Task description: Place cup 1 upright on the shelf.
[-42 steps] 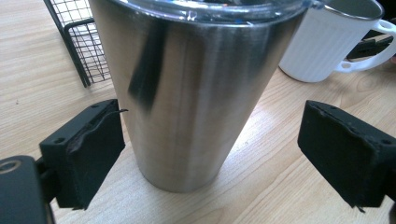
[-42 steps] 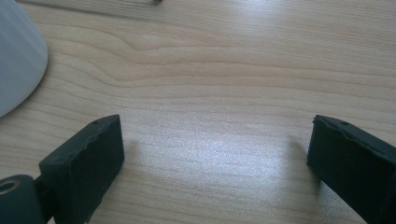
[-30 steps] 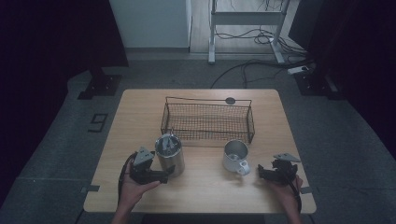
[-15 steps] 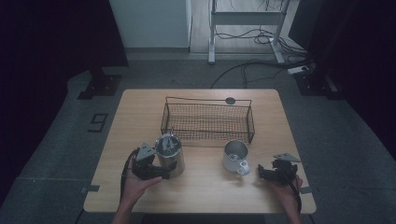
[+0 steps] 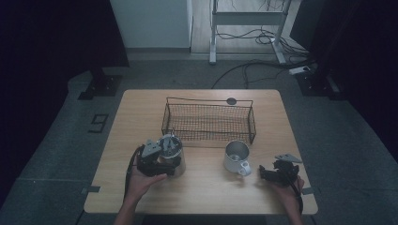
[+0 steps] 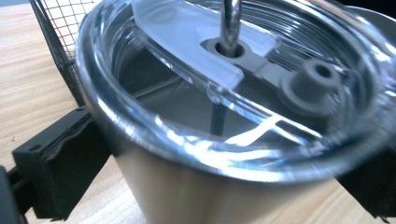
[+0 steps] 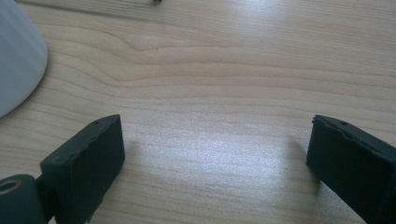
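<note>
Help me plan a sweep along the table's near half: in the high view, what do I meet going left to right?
Left hand-held gripper → tumbler → mug → right hand-held gripper.

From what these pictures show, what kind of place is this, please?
Probably a lab or studio set up for recording, not a home: one bare wooden table on grey carpet, dark curtains at the sides, and loose cables on the floor behind.
</note>
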Motion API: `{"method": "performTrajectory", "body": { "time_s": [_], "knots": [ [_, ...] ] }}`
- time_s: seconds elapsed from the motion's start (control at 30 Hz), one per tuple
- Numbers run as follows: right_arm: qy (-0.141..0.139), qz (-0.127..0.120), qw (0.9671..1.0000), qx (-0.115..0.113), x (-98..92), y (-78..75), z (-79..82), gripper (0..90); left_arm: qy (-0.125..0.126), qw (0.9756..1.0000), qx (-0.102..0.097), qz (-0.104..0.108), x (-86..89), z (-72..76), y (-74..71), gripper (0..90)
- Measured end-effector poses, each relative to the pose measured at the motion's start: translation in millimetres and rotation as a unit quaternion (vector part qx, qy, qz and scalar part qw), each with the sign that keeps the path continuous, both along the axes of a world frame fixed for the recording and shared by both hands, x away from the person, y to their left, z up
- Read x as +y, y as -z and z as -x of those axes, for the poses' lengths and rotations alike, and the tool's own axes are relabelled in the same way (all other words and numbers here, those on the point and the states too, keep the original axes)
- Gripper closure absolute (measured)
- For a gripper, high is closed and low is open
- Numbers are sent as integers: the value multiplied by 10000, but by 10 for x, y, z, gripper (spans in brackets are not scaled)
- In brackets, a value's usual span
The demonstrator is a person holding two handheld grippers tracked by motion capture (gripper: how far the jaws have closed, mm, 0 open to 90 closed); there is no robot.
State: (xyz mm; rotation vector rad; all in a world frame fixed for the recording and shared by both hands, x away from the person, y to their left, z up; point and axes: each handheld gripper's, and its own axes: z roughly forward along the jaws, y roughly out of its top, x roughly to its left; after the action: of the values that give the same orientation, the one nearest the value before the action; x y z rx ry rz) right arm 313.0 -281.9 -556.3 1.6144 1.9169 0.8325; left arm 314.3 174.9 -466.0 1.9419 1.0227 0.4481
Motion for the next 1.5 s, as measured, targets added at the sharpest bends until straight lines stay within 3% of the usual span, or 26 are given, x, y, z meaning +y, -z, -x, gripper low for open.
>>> {"method": "performTrajectory", "body": {
  "time_s": [0.43,0.73,1.5],
  "knots": [
    [0,0,10000,-1,0,0,0,39,-21,10000,-35,-69,-79,-73,68,3],
    [13,1,10000,-10,-2,-1,2,45,-52,9997,-200,-85,-90,-70,100,32],
    [29,-5,10000,-18,-1,0,4,50,-114,9995,-231,-166,-142,-93,89,37]
  ]
}}
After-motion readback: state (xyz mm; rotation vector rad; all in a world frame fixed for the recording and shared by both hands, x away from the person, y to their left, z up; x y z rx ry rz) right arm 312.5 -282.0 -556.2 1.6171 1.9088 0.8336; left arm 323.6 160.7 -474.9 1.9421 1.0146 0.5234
